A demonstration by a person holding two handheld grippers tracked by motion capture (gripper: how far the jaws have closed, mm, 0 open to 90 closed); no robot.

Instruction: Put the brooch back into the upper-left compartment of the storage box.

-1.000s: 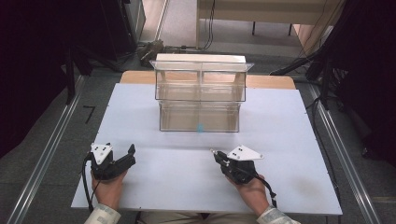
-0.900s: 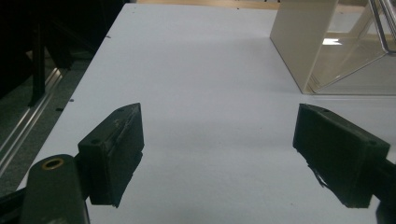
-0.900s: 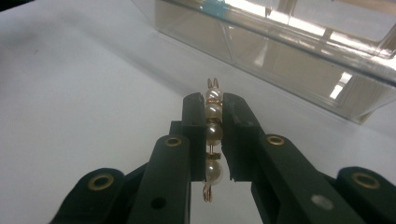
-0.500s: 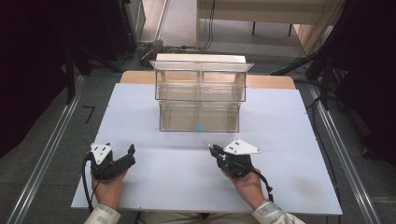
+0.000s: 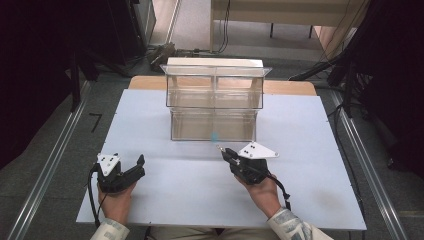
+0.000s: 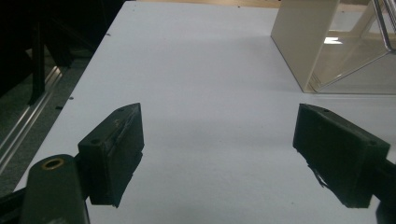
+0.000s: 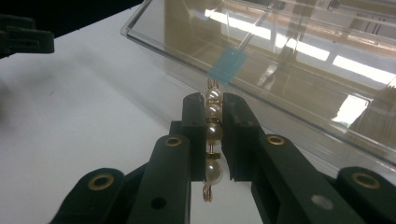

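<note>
Counter edges: the white counter [image 5: 300, 200] ended close behind both hands; its left rim ran beside a metal rail [image 5: 45, 170] on the floor.
Open room: a wide bare stretch of counter lay between the two hands and in front of the clear plastic organizer [image 5: 214, 100].
Left tongs [image 5: 140, 167]: jaws stood wide apart with nothing between them, resting low near the left front corner.
Right tongs [image 7: 214, 109]: clamped shut on a pearl bead pin [image 7: 213, 135], just before the organizer's lower front.
Pearl bead pin: four white pearls strung in a row on gold wire, with a small loop at each end.
Hard to make out: in the high view the pin was only a thin glint; a blue tab [image 7: 227, 65] on the organizer was possibly tape.
</note>
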